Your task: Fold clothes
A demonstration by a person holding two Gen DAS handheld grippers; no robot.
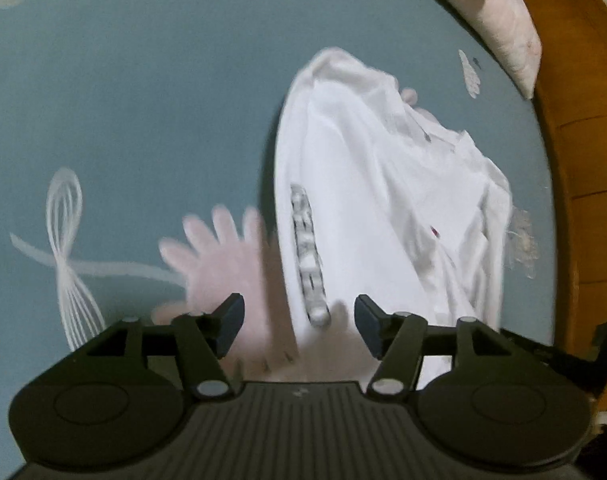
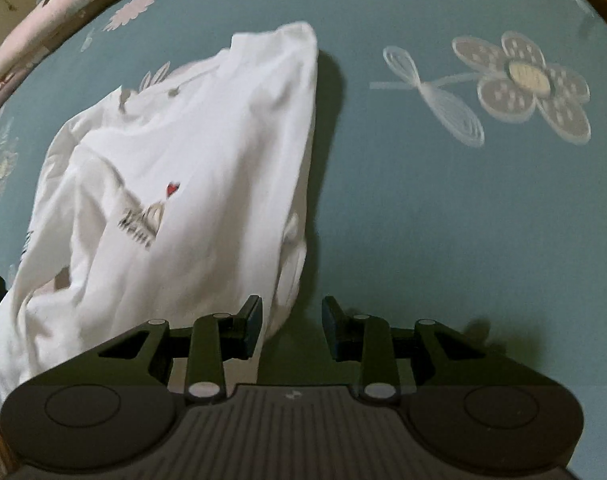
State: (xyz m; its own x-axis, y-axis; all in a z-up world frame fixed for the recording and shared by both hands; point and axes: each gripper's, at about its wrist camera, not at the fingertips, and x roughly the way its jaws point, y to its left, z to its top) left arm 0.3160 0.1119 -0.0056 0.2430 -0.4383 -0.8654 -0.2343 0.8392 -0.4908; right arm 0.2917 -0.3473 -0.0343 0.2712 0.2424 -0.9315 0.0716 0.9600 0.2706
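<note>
The bed [image 2: 423, 220] carries the white shirt [image 2: 191, 168], half folded and rumpled; my left gripper [image 1: 299, 326] hangs released over its near hem, my right gripper [image 2: 291, 330] released beside its edge; I'd pinch corners squarely, then fold evenly.

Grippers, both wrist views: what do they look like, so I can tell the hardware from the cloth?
The left gripper and right gripper match: black ribbed body, two round housings, angled black linkage arms with silver pivot pins, and dark blue-grey pads on the jaws. A small pale mark sits mid-body. No cables or sleeves show.
</note>
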